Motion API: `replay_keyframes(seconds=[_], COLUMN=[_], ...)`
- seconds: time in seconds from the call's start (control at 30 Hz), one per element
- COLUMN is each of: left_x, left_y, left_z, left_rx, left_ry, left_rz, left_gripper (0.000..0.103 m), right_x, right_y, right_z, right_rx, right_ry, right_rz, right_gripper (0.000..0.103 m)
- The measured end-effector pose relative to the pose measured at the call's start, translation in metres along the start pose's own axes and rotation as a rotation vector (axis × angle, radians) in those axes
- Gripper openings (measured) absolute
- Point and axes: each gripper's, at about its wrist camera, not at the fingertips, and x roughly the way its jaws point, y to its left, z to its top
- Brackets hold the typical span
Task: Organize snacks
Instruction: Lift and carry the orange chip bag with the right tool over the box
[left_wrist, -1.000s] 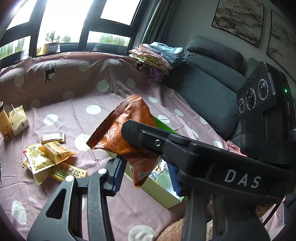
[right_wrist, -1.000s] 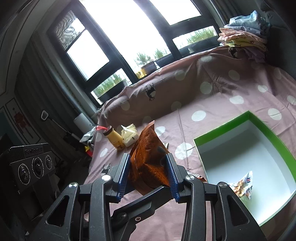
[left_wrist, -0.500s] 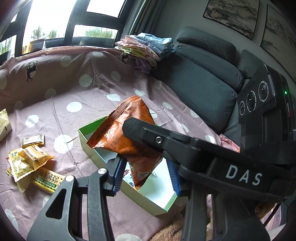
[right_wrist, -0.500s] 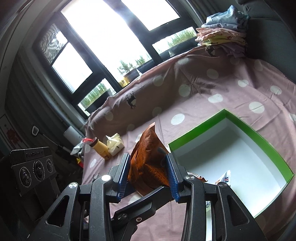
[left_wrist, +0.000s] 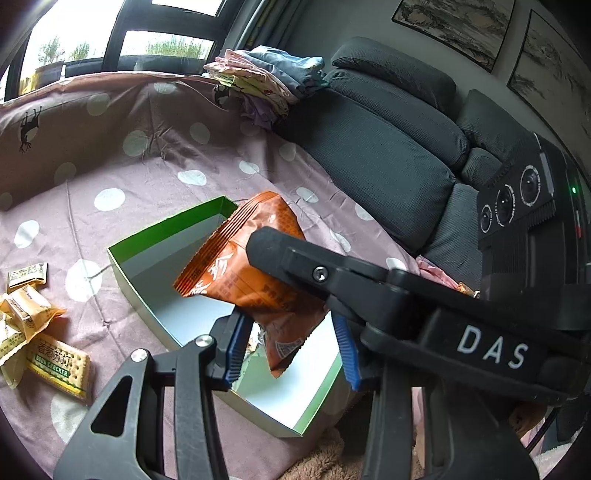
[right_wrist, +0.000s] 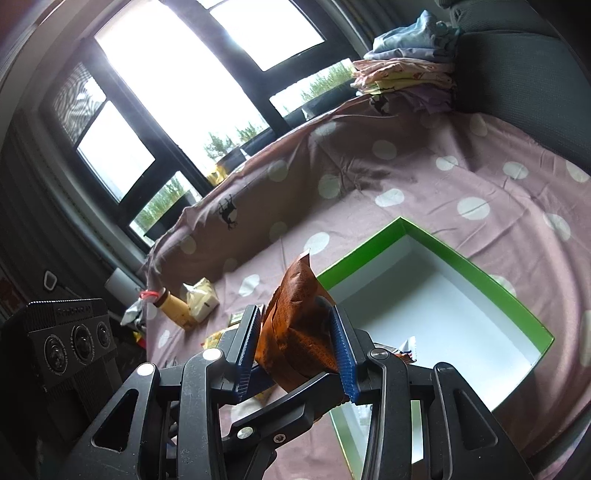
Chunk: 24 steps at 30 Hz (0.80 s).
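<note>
Orange snack bag (right_wrist: 295, 332) is up in the air, pinched across its lower body by the right gripper (right_wrist: 297, 350), blue pads pressed into both sides. In the left wrist view the same bag (left_wrist: 240, 269) hangs over the green-rimmed box (left_wrist: 162, 227), with the right gripper's black arm crossing in front of it. Bag's long axis runs tilted upward, crimped top seal pointing up and away from the fingers, bottom seal dangling below.

Key relation: box (right_wrist: 480, 273) lies just ahead and to the right of the held bag, white floor open, one small wrapped snack (right_wrist: 408, 349) already lying in it near the right gripper. So the likely next move is a short lowering into the box, then release; right hand is the one doing it.

Left gripper (left_wrist: 291, 347) sits spread apart, nothing between its pads; bag's lower end only hangs in front of the gap, as far as I can tell.

Writing: white Chinese chars on the bag, not legible enough to name a brand. "DAS" on the gripper arm. On the polka-dot bedsheet (left_wrist: 110, 158), left of the box, a cracker pack (left_wrist: 59, 363) reads "SODA CRACKER" approx., beside yellow wrapped snacks (left_wrist: 26, 310). Further off, a small bottle (right_wrist: 171, 308) and a cream packet (right_wrist: 201, 297).
</note>
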Motion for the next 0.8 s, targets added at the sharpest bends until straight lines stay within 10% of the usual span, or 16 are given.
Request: replay_keyframes(seconds=[0.8], left_x=[0.062], left_y=[0.000], left_z=[-0.003], left_rx=[-0.057], left_ry=[0.145], left_rz=[-0.096], left_gripper=[0.042], right_x=[0.014], right_y=[-0.056], right_z=[0.000], right_rx=[0.125], right_ry=[0.062], right_rz=[-0.114], right_gripper=[0.042])
